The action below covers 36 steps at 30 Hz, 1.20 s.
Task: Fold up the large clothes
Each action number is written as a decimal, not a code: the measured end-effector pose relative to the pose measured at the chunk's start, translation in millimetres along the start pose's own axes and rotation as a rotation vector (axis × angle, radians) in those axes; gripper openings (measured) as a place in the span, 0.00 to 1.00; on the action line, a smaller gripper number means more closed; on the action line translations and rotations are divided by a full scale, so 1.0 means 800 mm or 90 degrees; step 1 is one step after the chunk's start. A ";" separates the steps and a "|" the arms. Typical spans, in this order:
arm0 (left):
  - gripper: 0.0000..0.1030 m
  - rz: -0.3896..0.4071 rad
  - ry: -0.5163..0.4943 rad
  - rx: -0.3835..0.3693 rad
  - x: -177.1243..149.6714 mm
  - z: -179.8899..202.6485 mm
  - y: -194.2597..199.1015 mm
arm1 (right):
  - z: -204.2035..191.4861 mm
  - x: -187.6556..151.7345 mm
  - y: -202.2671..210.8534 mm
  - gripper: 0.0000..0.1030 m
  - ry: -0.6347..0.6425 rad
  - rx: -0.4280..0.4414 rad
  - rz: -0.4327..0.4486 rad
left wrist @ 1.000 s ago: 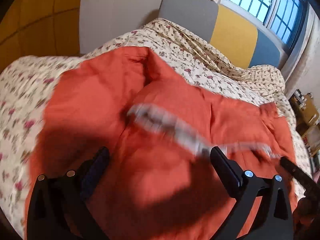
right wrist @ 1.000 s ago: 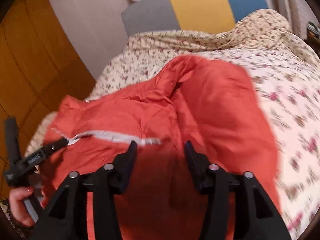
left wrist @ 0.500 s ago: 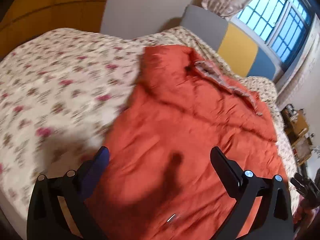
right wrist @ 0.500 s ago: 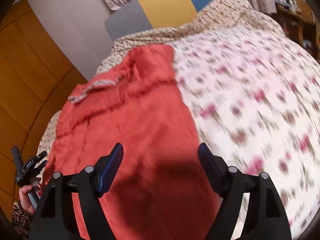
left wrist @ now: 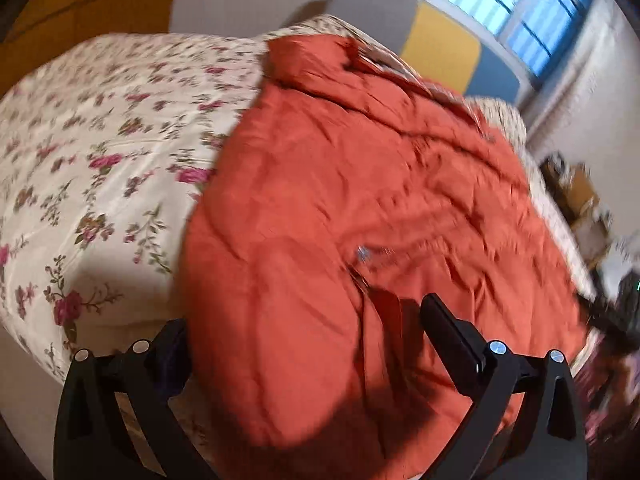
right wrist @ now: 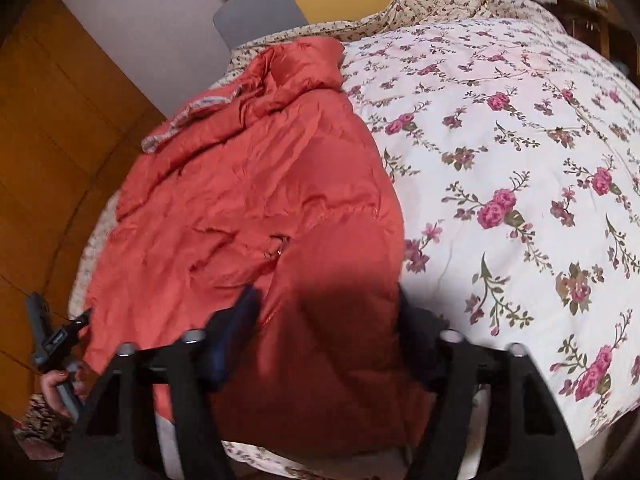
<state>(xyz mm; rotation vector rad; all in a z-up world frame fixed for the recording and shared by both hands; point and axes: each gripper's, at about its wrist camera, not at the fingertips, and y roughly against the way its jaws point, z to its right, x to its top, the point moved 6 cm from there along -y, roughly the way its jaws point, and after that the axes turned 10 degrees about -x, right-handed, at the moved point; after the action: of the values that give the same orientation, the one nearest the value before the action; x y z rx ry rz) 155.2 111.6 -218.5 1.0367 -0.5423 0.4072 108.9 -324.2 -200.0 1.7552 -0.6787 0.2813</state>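
Observation:
A puffy orange coat (left wrist: 360, 200) lies spread on a floral bedspread (left wrist: 100, 160), collar toward the headboard. My left gripper (left wrist: 308, 336) hangs open over the coat's near hem, its fingers wide apart on either side of the cloth. In the right wrist view the same coat (right wrist: 260, 200) covers the left part of the bed. My right gripper (right wrist: 326, 320) is closing on the coat's near right corner, and the bulging cloth fills the gap between its fingers. The left gripper (right wrist: 52, 336) also shows there at the far left, held by a hand.
The floral bedspread (right wrist: 520, 160) lies bare to the right of the coat. A grey, yellow and blue headboard (left wrist: 376, 12) stands at the far end below a window (left wrist: 520, 8). Wooden panels (right wrist: 60, 120) line the left side. A cluttered bedside table (left wrist: 576, 196) stands at the right.
Both grippers have drawn back to the bed's near edge. The coat, lifted and bunched a second ago, now lies flat. The right jaws widened, then narrowed onto the hem.

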 end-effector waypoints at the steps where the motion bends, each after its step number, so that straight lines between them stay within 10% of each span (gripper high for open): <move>1: 0.97 -0.004 -0.013 0.010 -0.003 0.003 -0.002 | -0.001 -0.002 0.000 0.40 0.006 -0.004 0.005; 6: 0.44 -0.002 -0.009 0.007 -0.009 0.006 0.008 | -0.001 -0.007 0.010 0.17 -0.006 0.042 0.018; 10: 0.21 -0.005 -0.015 -0.015 -0.011 0.013 0.023 | -0.003 -0.006 0.025 0.13 -0.012 0.072 0.027; 24: 0.15 0.005 -0.031 -0.099 -0.041 0.044 0.094 | 0.000 -0.014 0.092 0.12 0.002 0.135 0.052; 36: 0.15 0.088 0.028 -0.193 0.054 0.058 0.110 | -0.011 0.061 0.105 0.11 -0.053 0.221 0.096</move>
<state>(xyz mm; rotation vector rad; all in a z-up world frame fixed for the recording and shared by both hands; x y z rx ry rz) 129.8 113.5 -113.3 0.7003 -0.6172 0.4523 101.0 -343.5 -104.3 2.0565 -0.8637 0.4531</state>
